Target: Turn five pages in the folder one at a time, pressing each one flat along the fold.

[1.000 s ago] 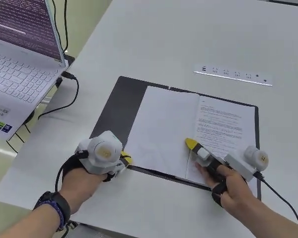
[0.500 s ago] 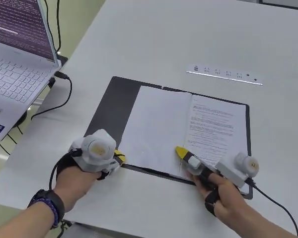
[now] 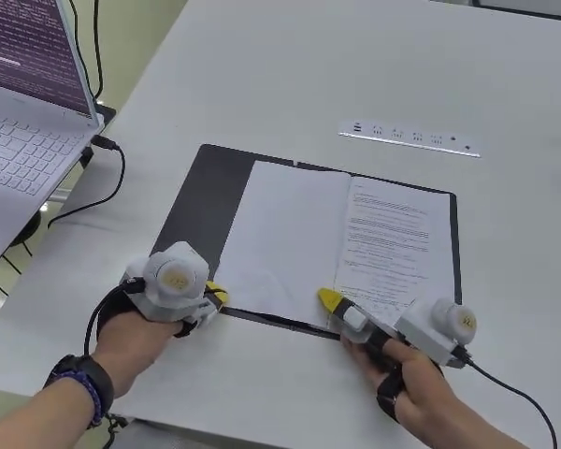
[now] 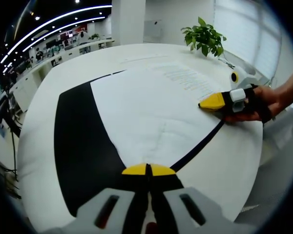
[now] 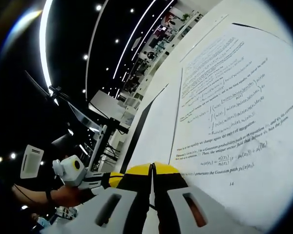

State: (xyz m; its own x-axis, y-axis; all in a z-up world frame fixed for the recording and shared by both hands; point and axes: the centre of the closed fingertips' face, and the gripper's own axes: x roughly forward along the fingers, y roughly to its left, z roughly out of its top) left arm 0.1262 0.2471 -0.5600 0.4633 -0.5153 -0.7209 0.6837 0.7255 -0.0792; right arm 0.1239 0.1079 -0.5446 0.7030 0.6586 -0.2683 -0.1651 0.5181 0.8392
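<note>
The black folder [image 3: 201, 201] lies open on the white table, with a blank turned page [image 3: 285, 234] on the left and a printed page [image 3: 397, 243] on the right. My right gripper [image 3: 329, 299] is shut, its yellow tips resting low on the fold near the folder's near edge. In the right gripper view the right gripper [image 5: 152, 168] points along the fold beside the printed page [image 5: 229, 112]. My left gripper [image 3: 213, 297] is shut with nothing in it. Its tips [image 4: 148, 169] press the black cover [image 4: 78, 141] at the near corner of the blank page [image 4: 146, 107].
A laptop [image 3: 23, 103] stands open at the far left, with a black cable [image 3: 107, 182] trailing toward the folder. A socket panel [image 3: 407, 138] is set into the table behind the folder. The table's near edge runs just below both hands.
My right gripper has slid down the fold toward the folder's near edge. The left gripper has stayed at the near left of the folder. The head view has shifted a little.
</note>
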